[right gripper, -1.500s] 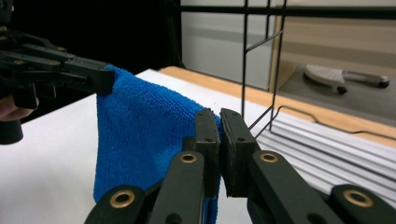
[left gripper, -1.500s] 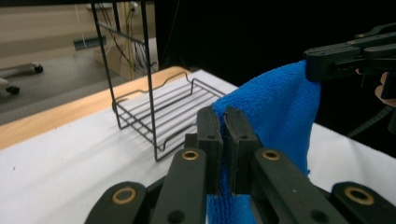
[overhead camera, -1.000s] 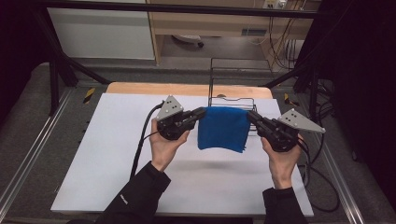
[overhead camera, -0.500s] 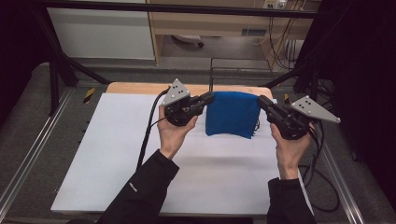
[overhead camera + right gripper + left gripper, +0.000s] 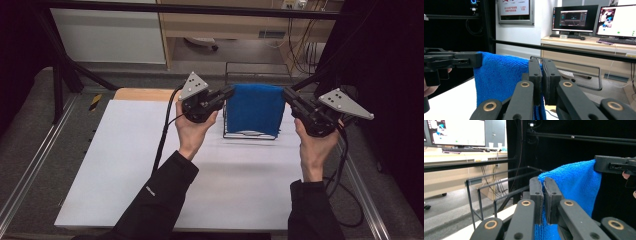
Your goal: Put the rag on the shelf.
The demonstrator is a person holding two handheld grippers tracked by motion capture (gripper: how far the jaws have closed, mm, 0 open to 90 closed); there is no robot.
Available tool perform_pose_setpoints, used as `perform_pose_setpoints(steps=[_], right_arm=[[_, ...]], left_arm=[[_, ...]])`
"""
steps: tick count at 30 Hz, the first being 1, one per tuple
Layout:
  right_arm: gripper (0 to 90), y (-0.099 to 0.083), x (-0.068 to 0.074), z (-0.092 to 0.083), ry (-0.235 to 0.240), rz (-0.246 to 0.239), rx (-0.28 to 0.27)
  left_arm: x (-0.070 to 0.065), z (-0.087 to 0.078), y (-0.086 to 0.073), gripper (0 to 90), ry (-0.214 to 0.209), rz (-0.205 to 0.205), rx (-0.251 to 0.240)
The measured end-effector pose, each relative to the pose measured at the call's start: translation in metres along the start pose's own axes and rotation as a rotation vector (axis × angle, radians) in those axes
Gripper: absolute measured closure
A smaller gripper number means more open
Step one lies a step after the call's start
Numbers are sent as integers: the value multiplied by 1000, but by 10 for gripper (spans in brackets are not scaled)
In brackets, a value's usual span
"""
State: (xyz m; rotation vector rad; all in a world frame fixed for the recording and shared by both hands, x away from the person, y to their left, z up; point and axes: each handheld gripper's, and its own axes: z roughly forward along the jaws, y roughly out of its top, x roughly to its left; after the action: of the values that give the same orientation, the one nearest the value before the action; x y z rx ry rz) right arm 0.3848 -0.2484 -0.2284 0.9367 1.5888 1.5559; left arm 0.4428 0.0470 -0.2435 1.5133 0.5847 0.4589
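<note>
— Both grippers have carried the towel (image 5: 256, 108) toward the far edge of the bench since a second ago; it hung over the middle of the white sheet then, and now it hangs at the wire rack (image 5: 249, 100) near the far right corner.

— How are the tongs set?

— Left gripper (image 5: 228, 93) is clenched on the towel's upper left corner, right gripper (image 5: 288, 95) on the upper right. In each gripper view the black jaws stand closed with blue cloth pinched between them.

— Why hold it by two corners?

— Likely to keep the top edge stretched and level, so the cloth hangs flat and can be laid over a bar without bunching.

— Is it on the rack yet?

— Hard to say. From the high view the top edge sits about level with the rack's upper bar, and the cloth covers the frame's front. The left gripper view shows the rack's bars just behind the towel. Whether cloth touches wire, I cannot tell.

— And the bench (image 5: 125, 170)?

— Bare white sheet in front of the rack; the person's forearms reach across it
</note>
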Motion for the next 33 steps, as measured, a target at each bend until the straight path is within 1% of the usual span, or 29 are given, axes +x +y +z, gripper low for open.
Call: perform_pose_setpoints(steps=[2,4,7,13,18,25,27,31,33], right_arm=[[870,4,-1,1,-4,-3,-9],[870,8,-2,2,-13,-18,-14],[870,15,-5,1,-20,-22,-29],[870,27,-10,1,-29,-17,-67],[870,35,-13,2,-32,-14,-86],[870,48,-18,5,-36,-24,-96],[870,52,-20,7,-32,-24,-103],[869,61,-22,12,-35,-32,-103],[870,65,-23,15,-35,-30,-103]], left_arm=[[0,2,4,862,-2,-3,-8],[0,4,9,862,0,4,-19],[-1,8,16,862,-6,-7,-34],[-4,15,29,862,3,9,-54],[-5,21,39,861,10,20,-66],[-3,26,54,861,18,37,-81],[-2,27,58,862,17,34,-88],[0,30,68,861,21,41,-96],[1,32,71,862,33,49,-97]])
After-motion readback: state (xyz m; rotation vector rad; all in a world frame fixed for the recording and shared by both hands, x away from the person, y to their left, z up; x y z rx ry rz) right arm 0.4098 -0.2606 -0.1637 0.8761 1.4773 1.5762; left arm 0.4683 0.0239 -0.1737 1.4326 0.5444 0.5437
